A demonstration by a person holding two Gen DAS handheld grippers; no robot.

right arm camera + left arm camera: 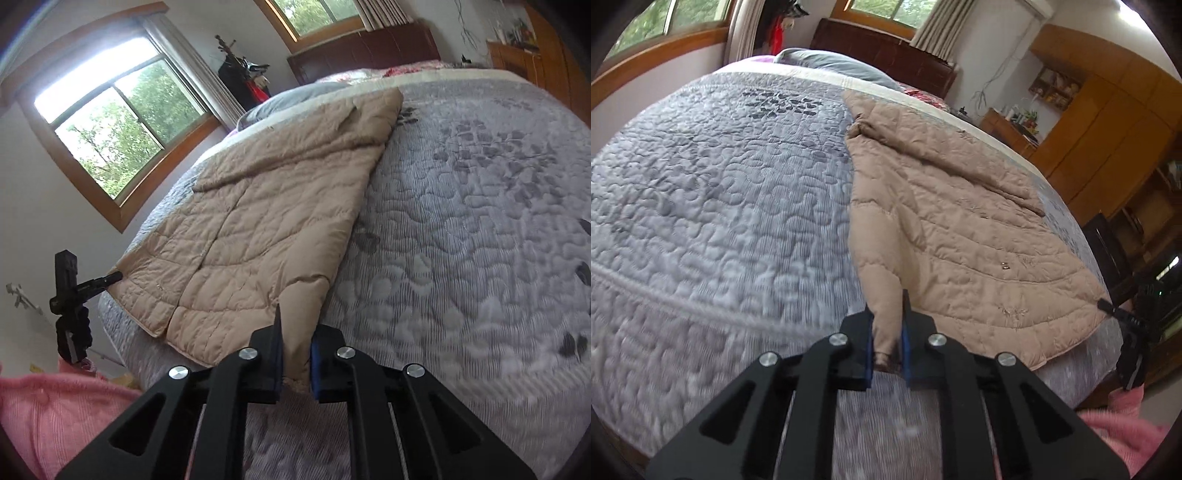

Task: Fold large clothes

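Note:
A beige quilted coat [960,221] [258,206] lies spread flat on a bed under a grey quilted bedspread [720,184] [461,221], its hem toward me. My left gripper [887,314] is shut on the hem's near left corner, and the fabric rises pinched between the blue pads. My right gripper [297,332] is shut on the hem's near right corner in the same way. Each gripper also shows in the other's view, at the far corner of the hem: the right gripper [1108,308] and the left gripper [110,277].
A grey pillow [827,61] and a dark wooden headboard [882,55] stand at the bed's far end. Wooden wardrobes [1108,122] and a dark chair [1108,254] line one side, a window [118,125] the other. A person's pink sleeve [48,417] is close by.

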